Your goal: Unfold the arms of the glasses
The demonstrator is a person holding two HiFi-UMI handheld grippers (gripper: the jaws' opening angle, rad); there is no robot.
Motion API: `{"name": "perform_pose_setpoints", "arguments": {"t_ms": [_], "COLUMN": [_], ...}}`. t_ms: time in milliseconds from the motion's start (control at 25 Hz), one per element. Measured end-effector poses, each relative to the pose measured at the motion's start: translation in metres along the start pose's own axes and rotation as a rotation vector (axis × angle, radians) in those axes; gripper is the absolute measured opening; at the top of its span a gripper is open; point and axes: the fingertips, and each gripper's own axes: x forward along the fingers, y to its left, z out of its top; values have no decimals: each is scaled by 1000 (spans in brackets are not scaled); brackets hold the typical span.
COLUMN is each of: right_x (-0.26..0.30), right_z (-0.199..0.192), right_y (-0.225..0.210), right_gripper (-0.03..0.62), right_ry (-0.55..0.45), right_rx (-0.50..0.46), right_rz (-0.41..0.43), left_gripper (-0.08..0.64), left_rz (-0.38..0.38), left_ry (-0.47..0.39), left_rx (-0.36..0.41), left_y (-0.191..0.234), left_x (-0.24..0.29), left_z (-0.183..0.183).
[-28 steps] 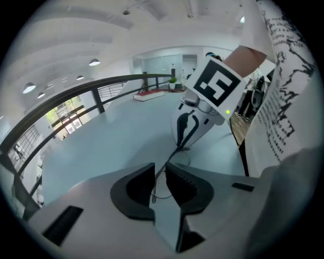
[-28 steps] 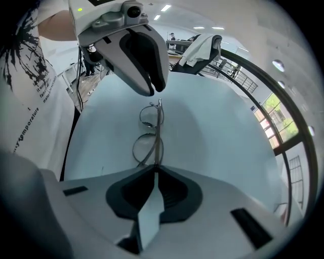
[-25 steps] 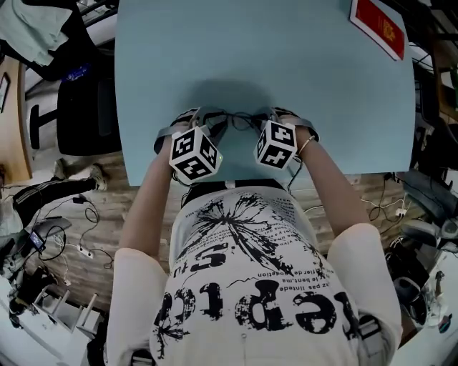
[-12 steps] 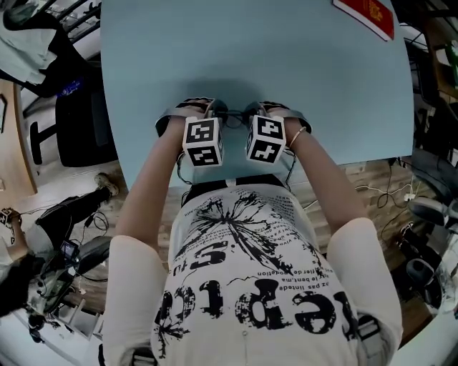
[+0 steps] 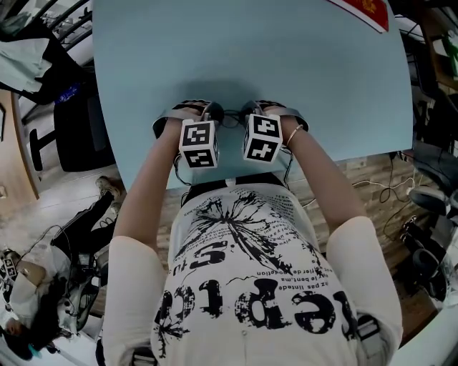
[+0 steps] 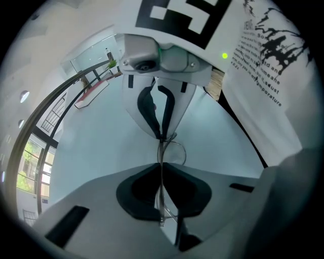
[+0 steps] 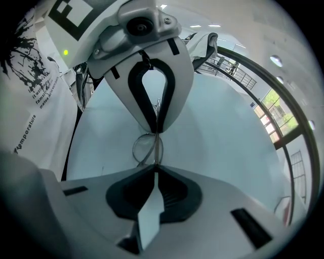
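Observation:
Thin wire-framed glasses (image 5: 230, 119) are held just above the pale blue table (image 5: 286, 64), near its front edge, between my two grippers. My left gripper (image 5: 214, 114) points steeply down; its jaws are closing, and in the left gripper view the pads press on a thin part of the frame (image 6: 171, 150). My right gripper (image 5: 248, 112) is shut on the other end of the glasses (image 7: 147, 148). Each gripper view shows the other gripper facing it: the right gripper (image 6: 162, 135) and the left gripper (image 7: 155, 130). Which part is an arm I cannot tell.
A red flat item (image 5: 368, 8) lies at the table's far right corner. A dark office chair (image 5: 75, 125) stands left of the table, and cables (image 5: 390, 189) lie on the wooden floor to the right. The person's torso is close to the table's front edge.
My left gripper has moved right towards the right gripper, rolled, and its jaws have closed onto the glasses. The two marker cubes now sit close side by side. The right gripper has stayed put.

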Motion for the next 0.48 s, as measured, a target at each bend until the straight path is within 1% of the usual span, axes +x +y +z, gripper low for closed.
{"name": "perform_pose_setpoints", "arguments": {"t_ms": [160,280,480], "right_x": [-2,-1,-1], "right_z": [3,6,4], "right_y": [-1,-1,-2], "right_gripper": [34,34,34], "right_ry": [-11,-7,1], "right_rx": [9,4,2], "right_rz": [4,1,6], "left_gripper": [31,31,31], "left_rz": [-4,-6,-1], "left_ry": [-14,-27,-60], "left_rx": [-23,-53,-77], "left_y": [-2,-2,-2], "left_x": [-5,-9,-13], "left_z": [0,-2,1]}}
